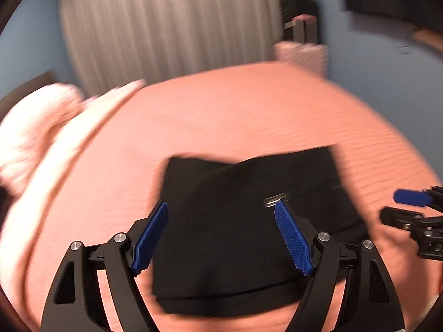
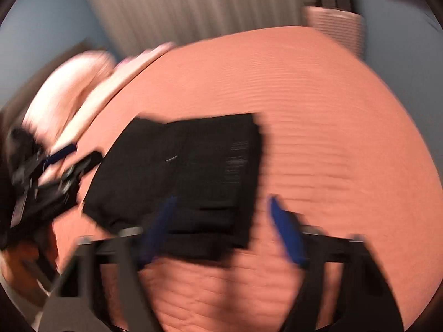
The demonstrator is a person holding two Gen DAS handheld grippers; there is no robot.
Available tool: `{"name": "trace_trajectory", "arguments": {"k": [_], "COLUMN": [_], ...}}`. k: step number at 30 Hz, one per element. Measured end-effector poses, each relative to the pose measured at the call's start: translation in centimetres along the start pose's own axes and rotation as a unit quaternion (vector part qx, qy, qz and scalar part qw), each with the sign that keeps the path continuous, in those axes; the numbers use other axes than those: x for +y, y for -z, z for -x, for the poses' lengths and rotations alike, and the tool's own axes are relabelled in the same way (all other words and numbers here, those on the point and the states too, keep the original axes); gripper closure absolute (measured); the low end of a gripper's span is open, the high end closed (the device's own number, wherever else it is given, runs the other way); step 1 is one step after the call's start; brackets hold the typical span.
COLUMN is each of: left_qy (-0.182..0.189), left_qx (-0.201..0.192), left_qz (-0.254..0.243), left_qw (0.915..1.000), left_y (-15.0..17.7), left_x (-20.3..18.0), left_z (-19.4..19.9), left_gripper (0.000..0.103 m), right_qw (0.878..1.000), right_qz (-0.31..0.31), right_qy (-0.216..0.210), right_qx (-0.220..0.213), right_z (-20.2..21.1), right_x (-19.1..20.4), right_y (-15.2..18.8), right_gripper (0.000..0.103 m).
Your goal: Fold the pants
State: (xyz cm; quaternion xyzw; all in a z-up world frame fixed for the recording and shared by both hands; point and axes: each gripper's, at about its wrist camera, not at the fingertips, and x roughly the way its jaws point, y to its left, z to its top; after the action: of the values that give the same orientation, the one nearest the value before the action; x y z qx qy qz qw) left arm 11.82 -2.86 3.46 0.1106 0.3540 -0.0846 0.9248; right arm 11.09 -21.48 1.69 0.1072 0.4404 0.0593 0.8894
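- we see the black pants (image 1: 235, 229) folded into a compact stack, lying low and centre in the left wrist view on the salmon bedspread (image 1: 235, 110).
- our left gripper (image 1: 221, 207) is released, blue pads spread over the stack, nothing pinched.
- our right gripper (image 2: 221, 202) looks parted too, straddling the stack's lower right edge; blur hides any contact.
- pale pillows (image 1: 33, 127) sit at the left, a grey curtain (image 1: 166, 22) at the top.

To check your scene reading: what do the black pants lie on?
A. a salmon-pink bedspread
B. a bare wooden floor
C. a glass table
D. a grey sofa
A: the folded black pants rest flat on the salmon-pink bedspread, which surrounds them in both views.
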Motion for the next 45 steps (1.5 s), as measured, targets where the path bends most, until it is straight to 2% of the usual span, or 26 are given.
{"name": "trace_trajectory", "arguments": {"k": [1,2,4,6,8,10,11,13,14,16,17,18,22,24,25,27,30,32,33,34,35,37,39,40,43,45], "left_qy": [-0.02,-0.04,-0.06,-0.077,-0.09,-0.086,-0.077,-0.061,-0.052,-0.04,-0.038,-0.04,-0.047,-0.05,-0.051,-0.053,-0.045,-0.039,-0.039,-0.037,-0.035,-0.04,-0.055,-0.05,-0.026,-0.01], "left_qx": [0.01,0.02,0.035,0.043,0.047,0.045,0.047,0.055,0.061,0.065,0.067,0.068,0.076,0.076,0.075,0.073,0.073,0.08,0.084,0.092,0.093,0.084,0.086,0.096,0.12,0.136], "left_qz": [0.007,0.011,0.009,-0.01,-0.039,-0.053,-0.05,-0.039,-0.027,-0.009,0.002,0.012,0.036,0.032,0.027,0.014,0.01,0.012,0.01,0.004,-0.001,-0.009,-0.008,0.001,0.019,0.012], "left_qw": [0.9997,0.9989,0.9976,0.996,0.9941,0.9938,0.9946,0.9958,0.9964,0.997,0.997,0.9968,0.9953,0.9954,0.9955,0.9958,0.9963,0.996,0.9956,0.995,0.995,0.9956,0.9948,0.9941,0.9922,0.9905], "left_y": [0.3,0.6,0.9,1.0,2.0,2.3,3.0,4.3,4.3,4.3,4.2,4.2,4.0,3.9,3.7,3.7,3.8,4.0,4.1,4.1,4.1,4.3,5.0,5.4,6.3,7.3], "left_x": [1.1,2.2,3.2,3.7,3.7,3.5,3.8,3.8,3.9,3.9,4.1,4.3,4.1,3.8,3.6,3.2,2.8,2.4,2.2,2.0,2.0,2.4,3.3,3.8,4.2,3.7], "left_z": [-0.3,-0.7,-1.1,-2.1,-1.6,-1.5,-1.3,-1.1,-1.0,0.1,0.5,0.7,0.8,1.3,1.4,1.9,1.9,1.5,1.4,1.2,1.3,1.4,0.7,-0.1,-1.6,-2.7], "left_gripper": [0.026,0.026,0.026,0.026,0.026,0.026,0.026,0.026,0.026,0.026,0.025,0.02,0.019,0.019,0.019,0.019,0.017,0.017,0.017,0.017,0.017,0.017,0.017,0.017,0.017,0.017], "right_qw": [1.0,0.999,0.995,0.997,0.997,0.997,0.997,0.994,0.993,0.995,0.995,0.994,0.995,0.993,0.992,0.995,0.993,0.993,0.988,0.987,0.99,0.992,0.996,0.998,1.0,0.996], "right_qz": [0.014,0.029,0.056,0.031,-0.004,0.007,0.013,0.019,0.001,-0.045,-0.059,-0.061,-0.036,-0.002,-0.002,-0.033,-0.06,-0.003,0.017,0.015,-0.011,-0.032,-0.017,-0.011,0.005,0.045], "right_qy": [-0.008,0.004,0.046,0.044,0.055,0.068,0.075,0.1,0.103,0.079,0.079,0.086,0.091,0.111,0.106,0.079,0.091,0.115,0.147,0.149,0.128,0.114,0.087,0.062,0.007,-0.039], "right_qx": [0.02,0.038,0.064,0.063,0.054,0.02,0.014,0.047,0.052,0.026,0.008,-0.002,0.024,0.047,0.064,0.049,0.047,0.031,0.046,0.066,0.06,0.047,0.022,0.02,0.028,0.073], "right_z": [-1.8,-3.3,-5.8,-5.9,-4.2,-2.3,-2.1,-3.6,-3.5,-1.9,-0.9,-0.4,-2.0,-3.4,-4.3,-3.7,-2.0,-1.7,-2.6,-3.4,-3.1,-1.9,-1.0,-1.3,-3.6,-7.6], "right_x": [1.2,1.7,1.7,0.6,0.4,1.8,2.2,2.3,2.2,2.0,2.2,2.5,3.9,4.1,2.9,1.3,1.5,3.3,3.2,2.5,1.8,2.0,3.7,4.9,7.6,10.3], "right_y": [0.0,-0.1,0.5,0.6,-0.2,-0.6,-0.6,0.1,0.3,0.3,0.2,0.1,0.3,0.9,1.8,2.4,1.4,1.0,1.2,1.6,1.7,0.6,-1.9,-3.8,-7.5,-9.9], "right_gripper": [0.07,0.085,0.089,0.096,0.095,0.091,0.091,0.091,0.091,0.089,0.09,0.089,0.089,0.088,0.089,0.092,0.089,0.088,0.087,0.087,0.087,0.086,0.084,0.084,0.084,0.084]}}
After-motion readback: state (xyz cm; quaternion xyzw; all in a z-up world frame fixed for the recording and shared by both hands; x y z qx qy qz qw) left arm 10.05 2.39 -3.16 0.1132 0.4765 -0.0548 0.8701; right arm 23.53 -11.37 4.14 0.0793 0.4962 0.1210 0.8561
